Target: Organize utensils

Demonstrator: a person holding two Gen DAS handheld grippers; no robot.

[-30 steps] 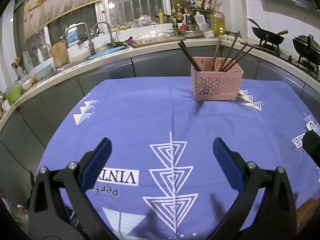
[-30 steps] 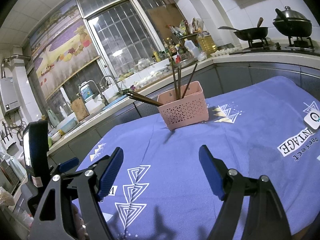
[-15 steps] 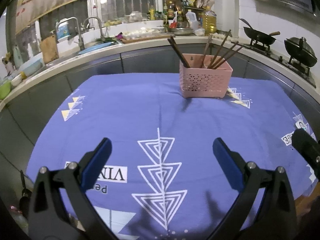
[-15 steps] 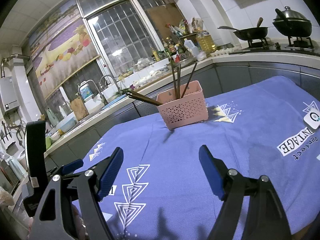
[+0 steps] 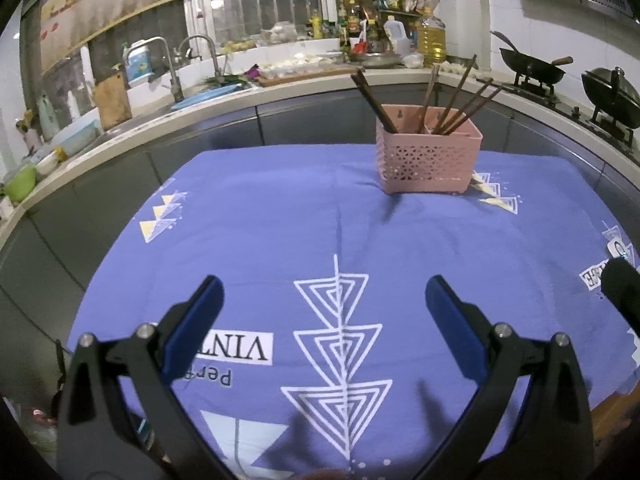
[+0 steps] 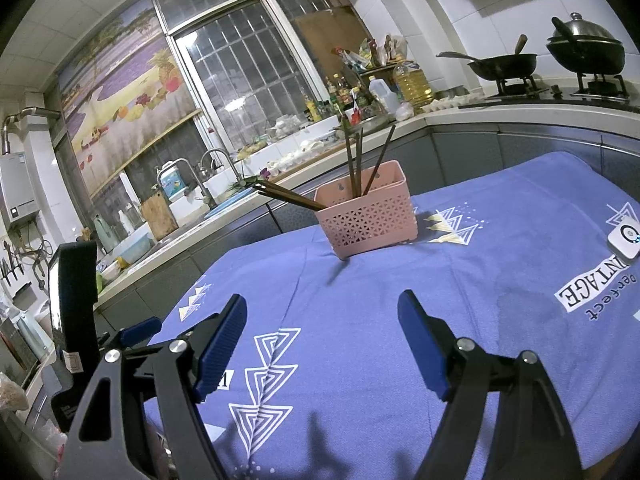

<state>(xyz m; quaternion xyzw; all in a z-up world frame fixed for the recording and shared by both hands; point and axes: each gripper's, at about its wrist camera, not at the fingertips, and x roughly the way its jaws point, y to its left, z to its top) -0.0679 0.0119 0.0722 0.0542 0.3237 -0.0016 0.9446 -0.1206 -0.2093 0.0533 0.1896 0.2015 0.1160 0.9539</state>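
Standing at about one o'clock in the left wrist view, well apart from both grippers, the pink perforated basket holds dark chopsticks that splay over its rim, one pair leaning far out toward nine o'clock in the right wrist view. A reach along that side could, I judge, snag the sticks and tip the light basket. The left gripper and right gripper both hang wide and empty over bare blue tablecloth; the small white device lies at three o'clock near the cloth's edge.
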